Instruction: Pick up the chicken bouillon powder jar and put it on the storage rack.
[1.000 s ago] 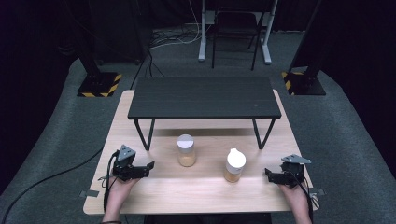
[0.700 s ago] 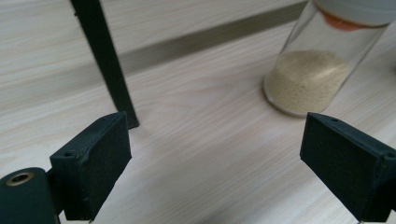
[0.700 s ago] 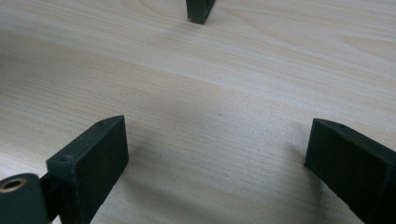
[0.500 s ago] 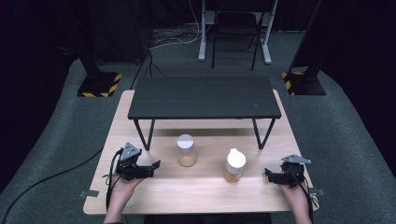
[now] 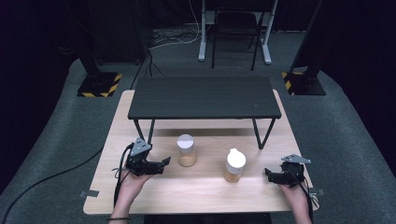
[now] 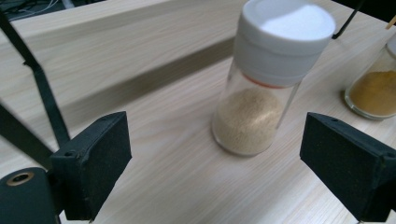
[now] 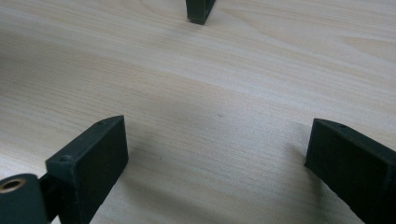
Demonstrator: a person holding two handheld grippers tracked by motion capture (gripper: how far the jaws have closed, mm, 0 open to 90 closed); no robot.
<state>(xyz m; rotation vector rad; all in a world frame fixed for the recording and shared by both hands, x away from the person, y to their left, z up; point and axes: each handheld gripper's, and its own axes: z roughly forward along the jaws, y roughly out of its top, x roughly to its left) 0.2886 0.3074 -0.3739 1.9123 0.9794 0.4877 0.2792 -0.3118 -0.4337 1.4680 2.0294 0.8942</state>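
A glass jar with a flat white lid [image 5: 186, 150] holds pale beige powder and stands at the table's middle. To its right is a second jar [image 5: 235, 164] with a white spouted lid and orange powder. My left gripper [image 5: 165, 162] is just left of the flat-lidded jar, pointing at it. In the left gripper view its jaws are open wide [image 6: 217, 161], and the flat-lidded jar [image 6: 252, 116] stands upright just beyond the tips, untouched. The orange jar [image 6: 373, 93] shows at the right edge. My right gripper [image 5: 268, 173] rests open [image 7: 215, 149] over bare wood, right of the orange jar.
A black low shelf on thin legs [image 5: 205, 95] spans the back half of the wooden table [image 5: 196, 196]. One shelf foot [image 7: 201, 11] shows ahead of the right gripper. Cables trail off the table's left edge. Dark floor surrounds the table.
My left gripper has moved right toward the flat-lidded jar and risen slightly. The right gripper and both jars have stayed where they were.
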